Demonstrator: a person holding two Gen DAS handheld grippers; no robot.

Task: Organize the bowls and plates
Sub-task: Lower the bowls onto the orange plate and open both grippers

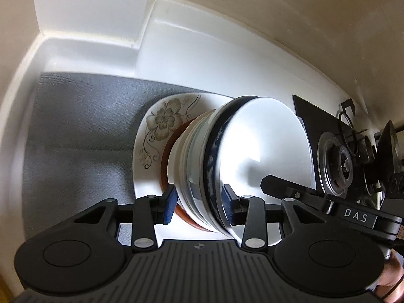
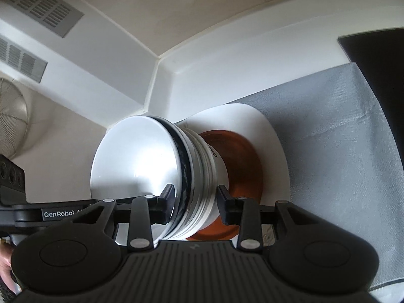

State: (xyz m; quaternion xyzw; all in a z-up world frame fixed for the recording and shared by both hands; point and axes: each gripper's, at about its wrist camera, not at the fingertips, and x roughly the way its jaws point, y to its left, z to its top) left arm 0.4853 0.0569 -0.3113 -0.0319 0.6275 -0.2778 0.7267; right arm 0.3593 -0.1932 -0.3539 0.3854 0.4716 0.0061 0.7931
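Straddling a stack of bowls [image 1: 202, 166] from the near side in the left wrist view, the left hand-held gripper [image 1: 199, 204] has its blue pads [image 1: 169, 205] spread apart, one beside the lowest bowl and one at the rim of the top bowl [image 1: 262, 146]; contact cannot be told. Nested on a brown plate [image 1: 166, 159] on a flowered plate [image 1: 161, 126] on the grey mat [image 1: 83, 136] over the table, probably for a single, steady pile. Opposite, the right hand-held gripper [image 1: 267, 181] reaching over the top rim, likely to brace the pile from both sides.

Flanking the same stack of bowls [image 2: 197, 171] in the right wrist view, the right hand-held gripper [image 2: 195, 203] with fingers apart, not visibly pinching. Brown plate [image 2: 240, 156] and white plate [image 2: 272, 139] under it, mat [image 2: 341, 139] beneath.
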